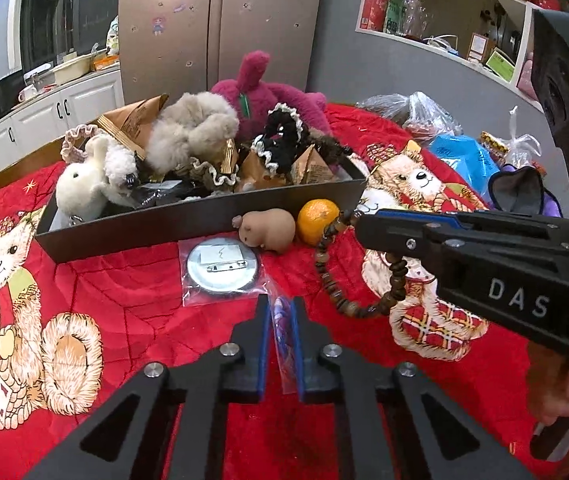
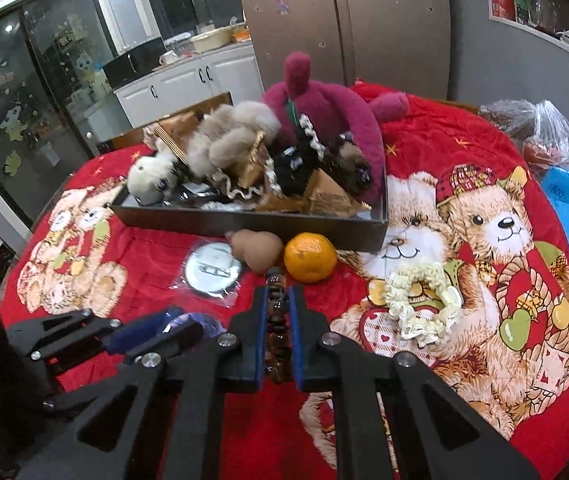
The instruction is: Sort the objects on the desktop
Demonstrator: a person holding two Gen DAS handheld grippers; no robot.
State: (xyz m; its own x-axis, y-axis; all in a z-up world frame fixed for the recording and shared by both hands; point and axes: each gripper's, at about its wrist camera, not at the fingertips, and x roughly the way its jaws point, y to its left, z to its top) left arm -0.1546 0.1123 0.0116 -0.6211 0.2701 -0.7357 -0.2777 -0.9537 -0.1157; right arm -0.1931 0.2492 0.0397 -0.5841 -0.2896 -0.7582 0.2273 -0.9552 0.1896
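The left tool [image 1: 280, 320] is clenched on a small clear packet [image 1: 282, 330] with something blue and purple inside, held just above the red bear-print cloth [image 1: 124, 292] that covers the counter. The right tool [image 2: 277, 300] is clenched on a string of brown beads [image 2: 276, 320]; in the left view the bead string [image 1: 348, 292] hangs from its tip in a loose loop that droops to the cloth.

The two tools sit close together, the right one crossing just right of the left. Judging from that, a careless swing could knock them into each other, or drag the hanging loop across the orange [image 1: 318, 222] and the small brown animal toy [image 1: 270, 230] lying just in front of the dark tray [image 1: 204, 220]. The orange could then roll. The beads are gripped at only a few links, so a jerk may let them slip out. The tray is already heaped with plush toys [image 1: 192, 132] and frilly hair ties, so anything dropped on top may slide off the pile.

The packet's contents are squeezed between the pads and too blurred to name. The round pin badge in its bag [image 1: 222, 266] lies back up, so its face is hidden. A cream hair tie [image 2: 420, 304] on the right shows only in the right view. The tray's floor is buried, and the bags at the far right [image 1: 464, 156] are cut off.
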